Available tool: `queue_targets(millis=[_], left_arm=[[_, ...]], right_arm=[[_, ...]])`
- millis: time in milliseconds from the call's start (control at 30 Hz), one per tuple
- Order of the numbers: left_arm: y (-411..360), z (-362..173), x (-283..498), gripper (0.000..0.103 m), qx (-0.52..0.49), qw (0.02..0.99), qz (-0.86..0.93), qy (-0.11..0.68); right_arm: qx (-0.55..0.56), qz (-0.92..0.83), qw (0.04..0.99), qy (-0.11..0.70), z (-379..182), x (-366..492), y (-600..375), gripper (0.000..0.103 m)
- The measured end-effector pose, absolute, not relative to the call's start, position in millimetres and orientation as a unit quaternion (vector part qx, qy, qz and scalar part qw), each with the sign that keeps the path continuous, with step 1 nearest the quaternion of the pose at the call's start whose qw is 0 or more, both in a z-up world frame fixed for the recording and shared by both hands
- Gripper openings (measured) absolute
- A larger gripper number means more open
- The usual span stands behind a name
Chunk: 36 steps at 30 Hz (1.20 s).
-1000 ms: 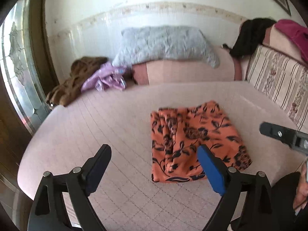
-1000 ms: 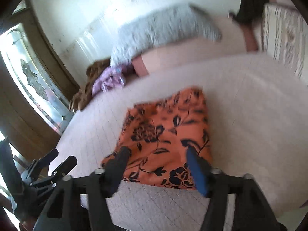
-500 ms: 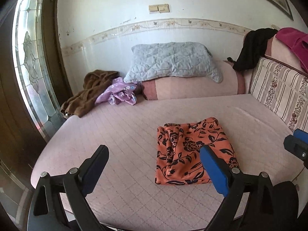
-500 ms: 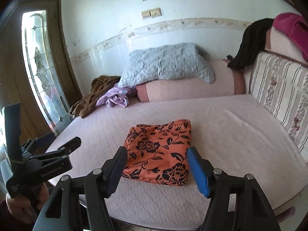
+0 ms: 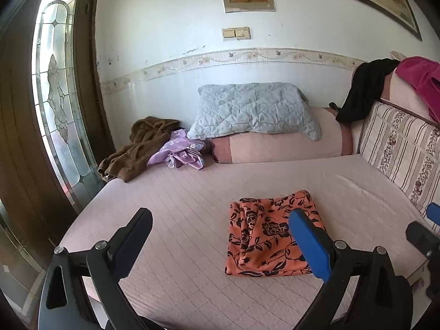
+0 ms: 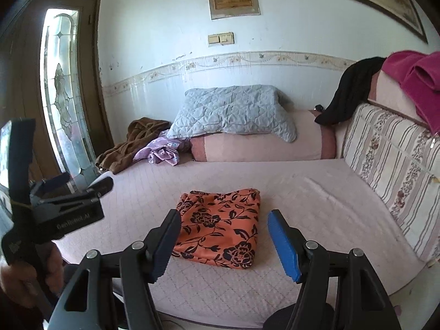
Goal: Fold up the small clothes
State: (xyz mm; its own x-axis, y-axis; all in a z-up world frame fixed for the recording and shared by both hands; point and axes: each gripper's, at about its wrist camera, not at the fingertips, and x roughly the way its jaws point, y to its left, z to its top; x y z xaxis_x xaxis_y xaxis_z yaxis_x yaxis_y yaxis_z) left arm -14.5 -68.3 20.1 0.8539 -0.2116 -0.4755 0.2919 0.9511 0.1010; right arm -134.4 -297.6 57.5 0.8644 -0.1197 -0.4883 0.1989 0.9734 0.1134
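Orange floral garment (image 5: 271,235) lies folded on mattress (image 5: 176,192), near front edge. Left gripper (image 5: 220,236) jaws have just been opening, nothing between; right gripper (image 6: 224,240) spread, empty. Your next item: purple garment (image 5: 180,152), back-left corner; lift by edges.

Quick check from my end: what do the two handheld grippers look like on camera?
Both are black plastic frames with silver pivot bolts. Each left gripper and right gripper finger pair has one black pad and one blue pad. The left body carries white lettering.
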Motion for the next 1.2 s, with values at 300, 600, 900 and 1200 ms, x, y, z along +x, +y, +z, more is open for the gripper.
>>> queue_targets(millis=[300,600,900,1200], left_arm=[[-58,22,-7,0.099,0.077,0.962,-0.106,0.24],[-42,20,6,0.099,0.076,0.963,-0.091,0.241],[-28,23,12,0.099,0.058,0.964,-0.082,0.247],[-27,29,12,0.099,0.061,0.966,-0.082,0.237]], right_arm=[[0.077,-0.09,0.957,0.264,50,-120,-290,0.069],[0.055,-0.096,0.955,0.275,48,-107,-277,0.069],[0.058,-0.101,0.951,0.285,49,-98,-273,0.069],[0.053,-0.096,0.953,0.282,52,-93,-268,0.069]])
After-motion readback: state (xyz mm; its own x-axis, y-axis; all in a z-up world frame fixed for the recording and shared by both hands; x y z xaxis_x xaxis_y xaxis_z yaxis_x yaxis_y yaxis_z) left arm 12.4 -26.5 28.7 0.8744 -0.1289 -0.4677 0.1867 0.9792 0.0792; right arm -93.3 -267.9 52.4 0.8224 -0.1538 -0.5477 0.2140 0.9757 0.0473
